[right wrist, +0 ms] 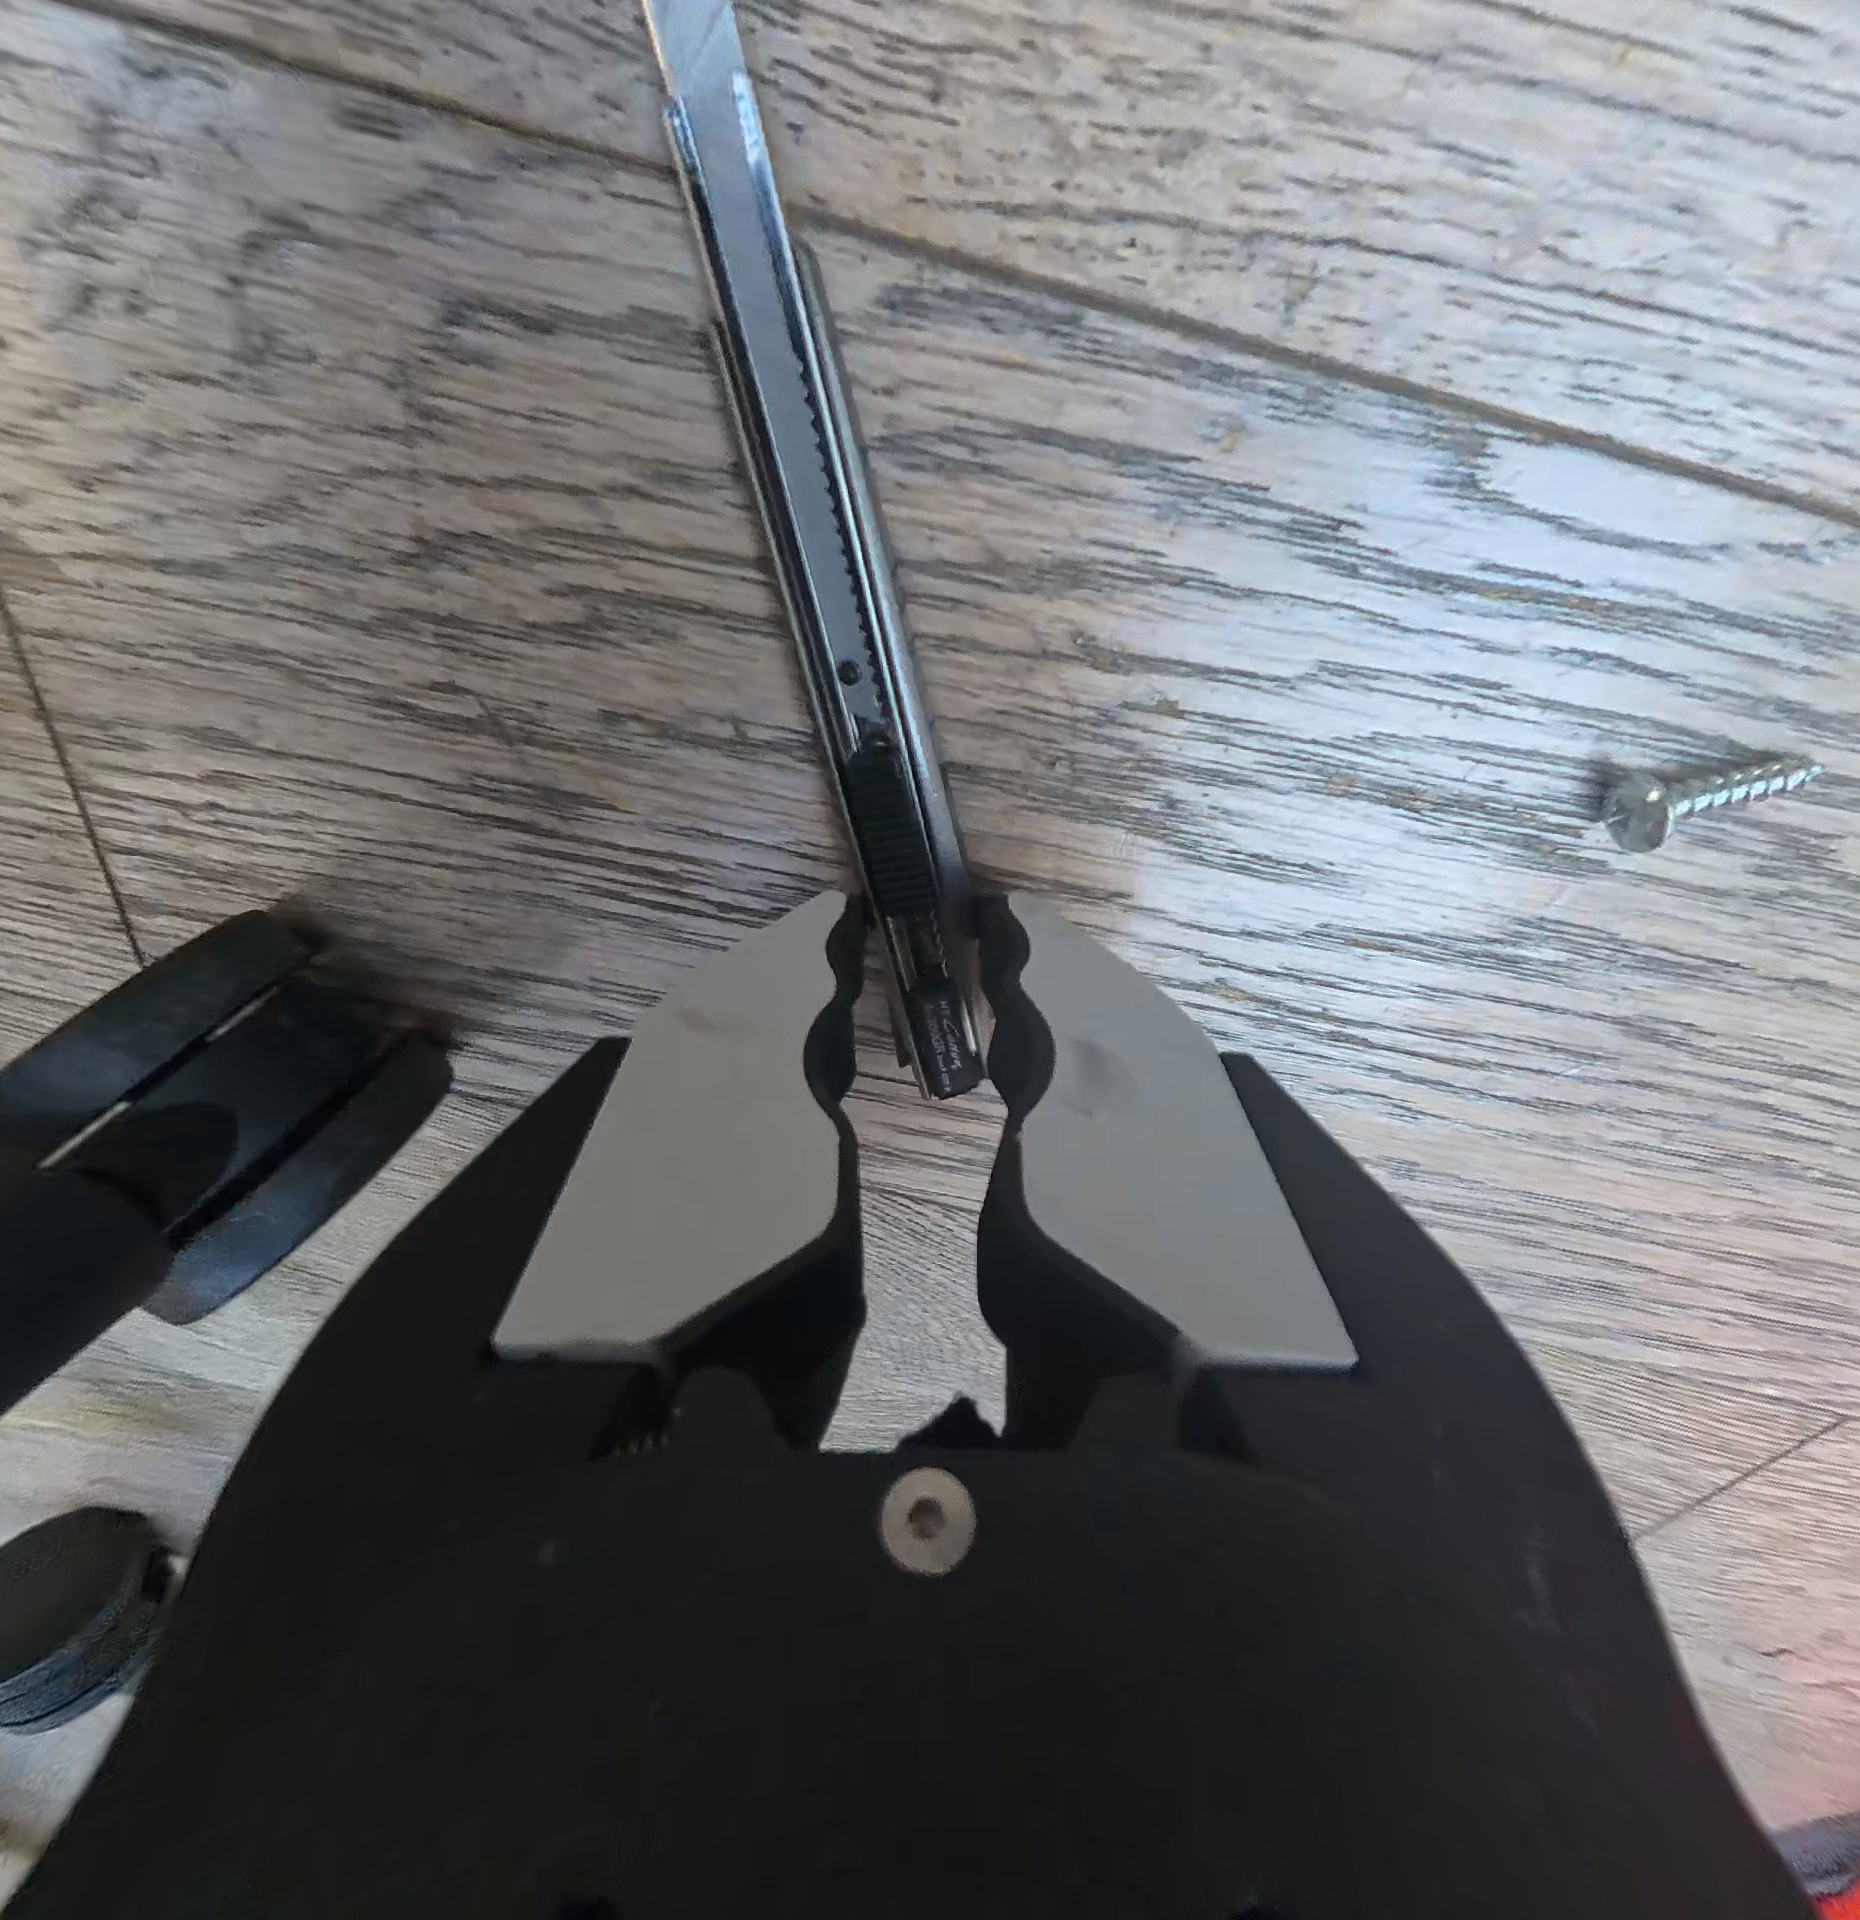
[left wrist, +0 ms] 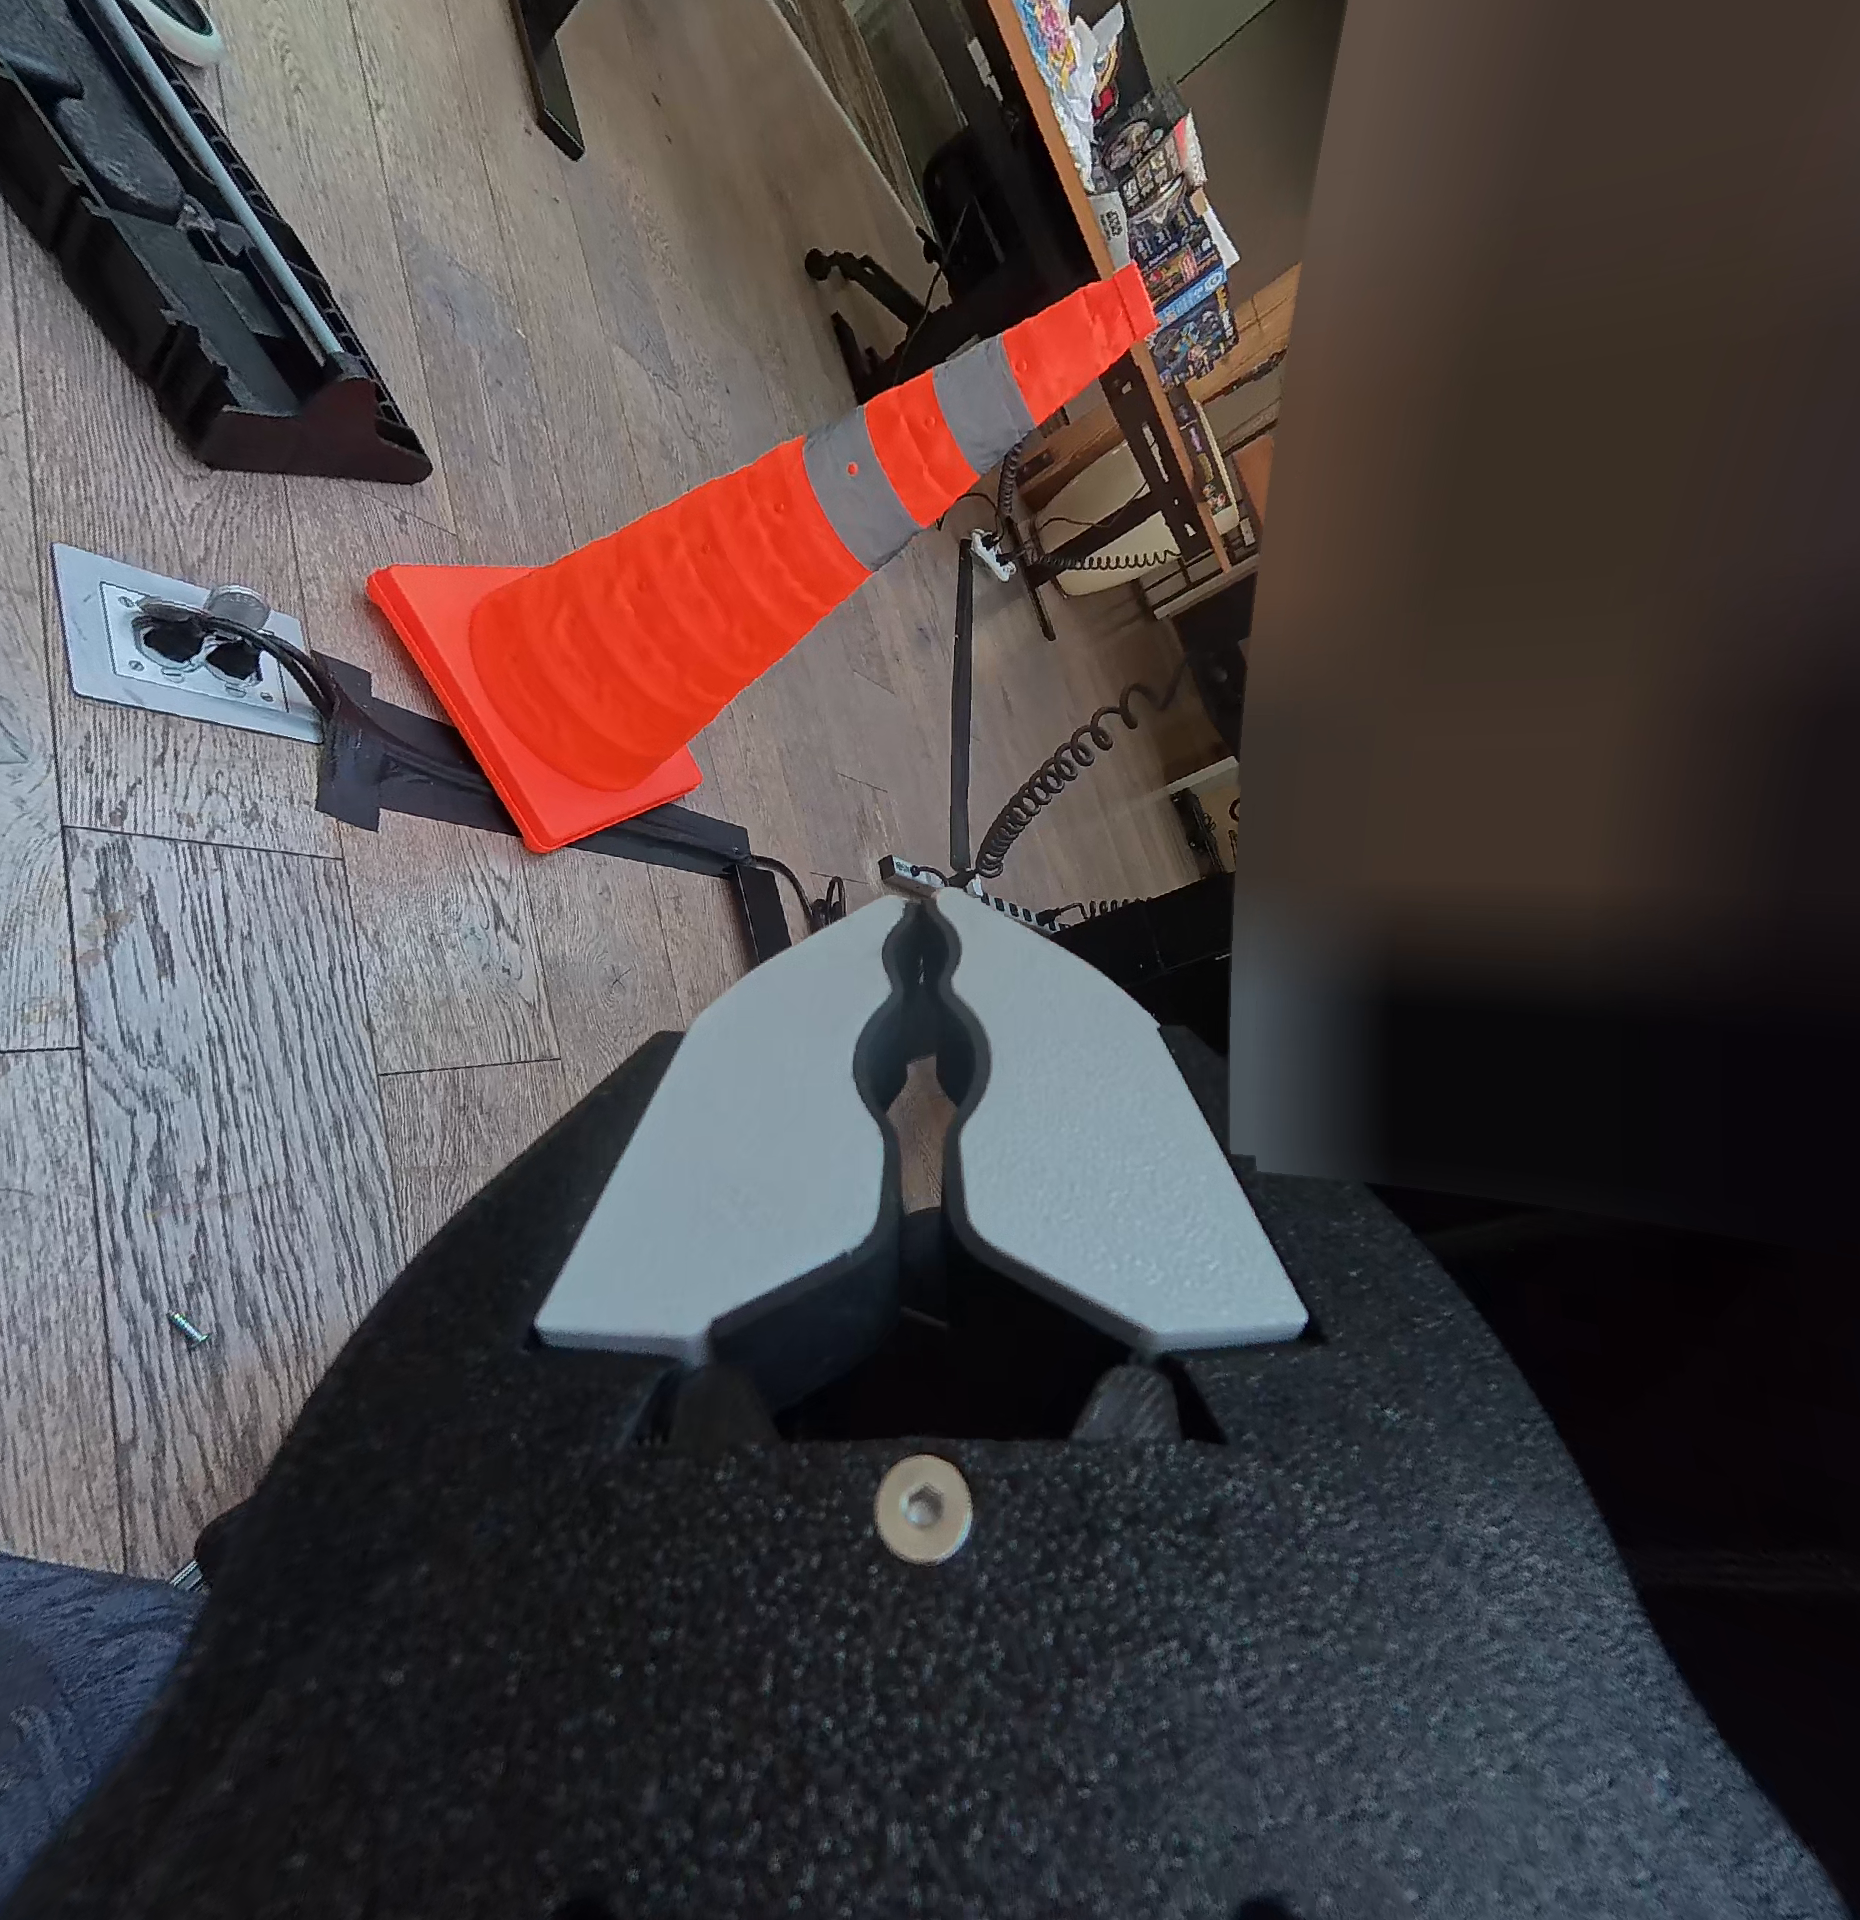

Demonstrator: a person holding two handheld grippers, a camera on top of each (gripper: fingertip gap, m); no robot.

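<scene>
My right gripper [right wrist: 918, 914] is down at the wooden floor [right wrist: 1321, 540]. It is shut on the rear end of a slim silver and black utility knife [right wrist: 801, 436]. The fingertips [right wrist: 801, 956] press on both sides of the knife just behind its black slider. The knife's body runs forward and up-left along the floor, out of the top of the view. My left gripper [left wrist: 928, 902] is shut with nothing between its grey fingers [left wrist: 780, 1122]. It hangs above the floor, pointing toward an orange traffic cone [left wrist: 635, 644].
A loose screw [right wrist: 1705, 798] lies on the floor right of the knife; it also shows in the left wrist view [left wrist: 188, 1327]. Black round parts [right wrist: 178, 1091] sit at the left. A floor outlet plate [left wrist: 178, 634], taped cables, a black case [left wrist: 167, 239] and a coiled cable [left wrist: 1051, 790] surround the cone.
</scene>
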